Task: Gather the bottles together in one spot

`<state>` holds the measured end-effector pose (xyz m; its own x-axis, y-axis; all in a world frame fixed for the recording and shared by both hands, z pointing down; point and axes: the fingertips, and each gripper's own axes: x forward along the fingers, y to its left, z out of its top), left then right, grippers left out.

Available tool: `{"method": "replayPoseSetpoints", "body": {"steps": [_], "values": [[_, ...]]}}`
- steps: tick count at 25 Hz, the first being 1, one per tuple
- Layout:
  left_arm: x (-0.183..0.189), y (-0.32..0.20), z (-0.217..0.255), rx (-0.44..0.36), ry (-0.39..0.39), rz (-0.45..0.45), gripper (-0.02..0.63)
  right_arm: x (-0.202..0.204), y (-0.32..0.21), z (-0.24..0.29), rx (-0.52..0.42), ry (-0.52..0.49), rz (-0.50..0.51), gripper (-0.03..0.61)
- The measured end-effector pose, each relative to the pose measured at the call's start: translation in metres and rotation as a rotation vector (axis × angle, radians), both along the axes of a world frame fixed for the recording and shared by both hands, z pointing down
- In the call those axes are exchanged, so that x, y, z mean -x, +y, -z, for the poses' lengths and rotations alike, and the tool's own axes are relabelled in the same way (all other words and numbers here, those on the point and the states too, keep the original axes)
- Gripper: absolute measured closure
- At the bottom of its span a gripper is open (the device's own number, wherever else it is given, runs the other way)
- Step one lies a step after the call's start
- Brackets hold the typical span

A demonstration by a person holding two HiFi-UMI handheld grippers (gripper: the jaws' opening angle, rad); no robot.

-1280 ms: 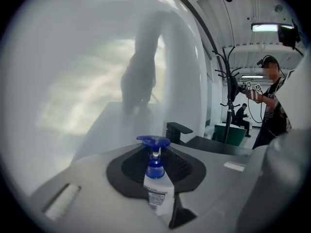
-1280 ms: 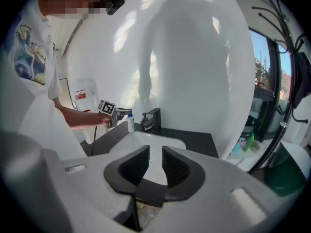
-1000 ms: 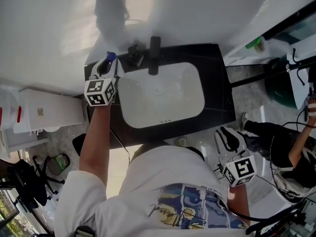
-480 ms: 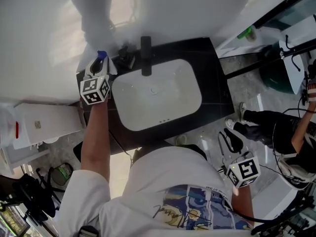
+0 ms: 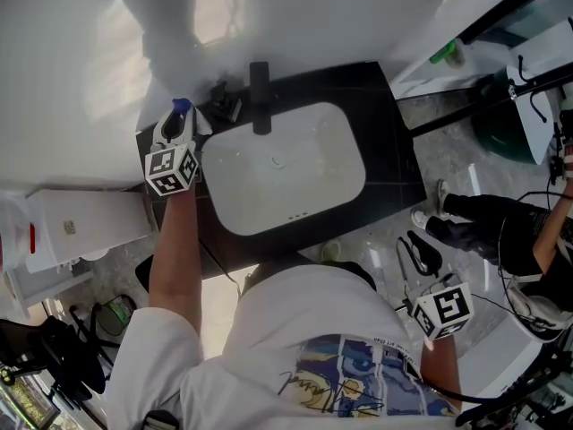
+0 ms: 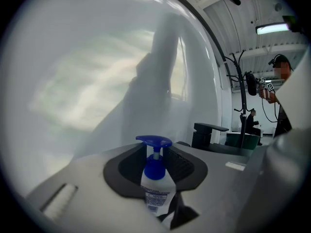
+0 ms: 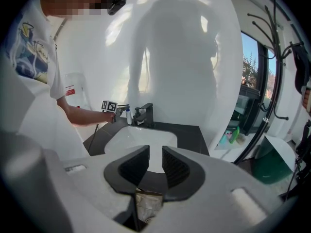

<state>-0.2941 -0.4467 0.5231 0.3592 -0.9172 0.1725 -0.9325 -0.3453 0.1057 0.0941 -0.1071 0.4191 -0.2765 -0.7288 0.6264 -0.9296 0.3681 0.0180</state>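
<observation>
The counter (image 5: 394,164) is seen from above, with the sink (image 5: 295,195) set in it and the faucet (image 5: 260,92) at the sink's 12 o'clock. The left gripper (image 6: 155,153) is held at the counter's 10 o'clock corner. Its jaws have just been opening with the bottle (image 6: 156,186) upright between them. The pads are seen against its sides, so a loosening grasp is judged. The right gripper (image 7: 155,155) is held off the counter near 4 o'clock, its jaws apart and nothing between them.

The step in hand is judged to be the setting down of the bottle beside the faucet. The base should be seated flat on the counter before the jaws are spread fully. The opening is best done slowly and evenly, so that the light bottle is not dragged by one pad. The gripper should then be drawn back level toward 7 o'clock, so that the pump head is not clipped. What seems a green bottle (image 5: 445,56) is seen at 2 o'clock, beyond the counter.
</observation>
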Motion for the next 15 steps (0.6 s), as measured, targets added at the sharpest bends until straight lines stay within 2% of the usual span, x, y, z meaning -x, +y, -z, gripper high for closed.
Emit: {"method": "replayPoseSetpoints", "body": {"steps": [2, 6, 15], "values": [[0.000, 0.002, -0.001, 0.010, -0.001, 0.007, 0.483, -0.003, -0.001, 0.002, -0.010, -0.003, 0.002, 0.495], [0.001, 0.005, -0.002, 0.018, -0.017, 0.013, 0.457, -0.006, -0.003, 0.004, -0.018, -0.004, 0.006, 0.495], [0.005, 0.034, 0.003, 0.035, -0.077, 0.044, 0.449, -0.014, -0.004, -0.003, -0.044, -0.040, 0.045, 0.495]]}}
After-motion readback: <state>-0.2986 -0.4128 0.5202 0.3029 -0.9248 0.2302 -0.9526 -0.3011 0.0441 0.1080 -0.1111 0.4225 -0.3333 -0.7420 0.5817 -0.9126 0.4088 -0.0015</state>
